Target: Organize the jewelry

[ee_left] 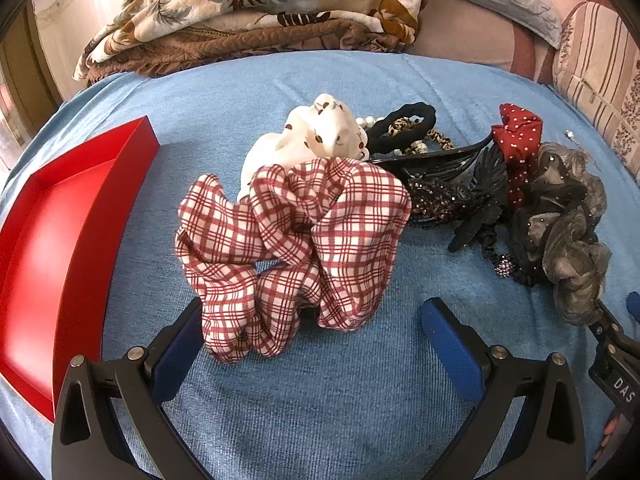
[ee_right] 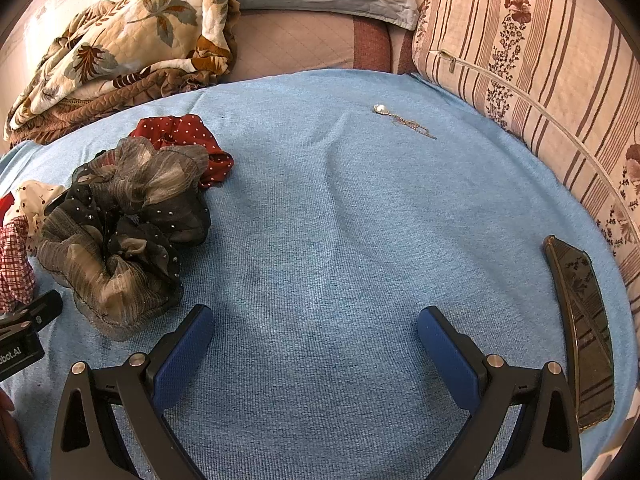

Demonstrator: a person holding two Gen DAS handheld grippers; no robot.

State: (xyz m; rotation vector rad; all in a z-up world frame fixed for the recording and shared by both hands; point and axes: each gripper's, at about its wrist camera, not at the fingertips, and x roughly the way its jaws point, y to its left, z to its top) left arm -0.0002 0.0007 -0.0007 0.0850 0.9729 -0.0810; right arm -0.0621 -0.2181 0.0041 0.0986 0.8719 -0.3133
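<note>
A red-and-white plaid scrunchie [ee_left: 292,248] lies on the blue cloth just ahead of my open left gripper [ee_left: 316,332], its near edge between the fingertips. Behind it are a white dotted scrunchie [ee_left: 320,136], a black hair tie [ee_left: 404,120], a black claw clip [ee_left: 436,160], a red dotted scrunchie [ee_left: 518,136] and a grey-black scrunchie [ee_left: 568,232]. A red tray [ee_left: 60,248] sits at the left. My right gripper [ee_right: 316,332] is open and empty over bare cloth. The grey-black scrunchie [ee_right: 120,232] is at its left. A pearl pendant chain [ee_right: 400,118] lies far ahead.
A dark glass tray [ee_right: 584,328] lies at the right edge of the blue cloth [ee_right: 340,220]. A striped cushion [ee_right: 540,60] borders the right side. A folded floral quilt [ee_left: 248,12] lies at the back. The right gripper's body [ee_left: 616,360] shows at the left view's right edge.
</note>
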